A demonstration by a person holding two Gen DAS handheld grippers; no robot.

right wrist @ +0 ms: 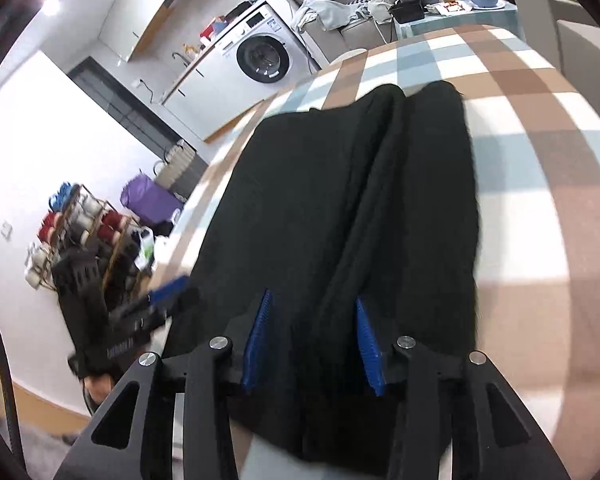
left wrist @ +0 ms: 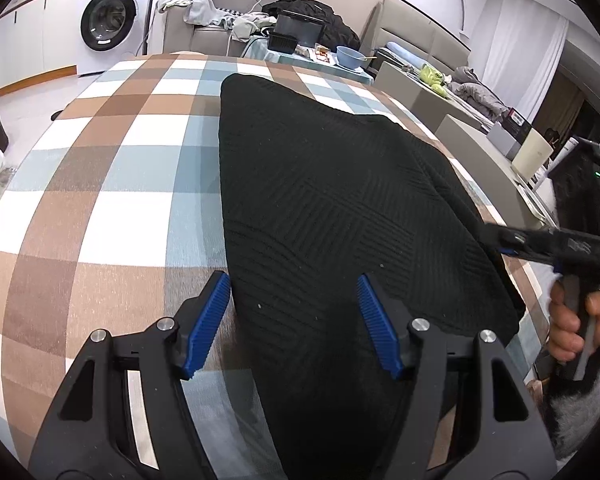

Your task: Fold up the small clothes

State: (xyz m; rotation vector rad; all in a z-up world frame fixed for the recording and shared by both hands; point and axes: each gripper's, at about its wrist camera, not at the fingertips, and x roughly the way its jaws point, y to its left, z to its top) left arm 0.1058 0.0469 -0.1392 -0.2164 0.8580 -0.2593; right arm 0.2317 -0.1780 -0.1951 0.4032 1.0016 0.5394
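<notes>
Left wrist | ribbed black knit (left wrist: 340, 208) on checked tablecloth (left wrist: 112, 168) | both jaws spread

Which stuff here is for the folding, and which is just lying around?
For the folding:
black knitted garment
left gripper
right gripper
checked tablecloth

Just lying around:
washing machine
blue bowl
clothes on the sofa

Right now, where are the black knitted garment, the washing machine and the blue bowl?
black knitted garment (left wrist: 320, 184): left wrist view, middle of its ribbed top.
washing machine (left wrist: 108, 20): left wrist view, round door.
blue bowl (left wrist: 350, 57): left wrist view, outer wall.
</notes>
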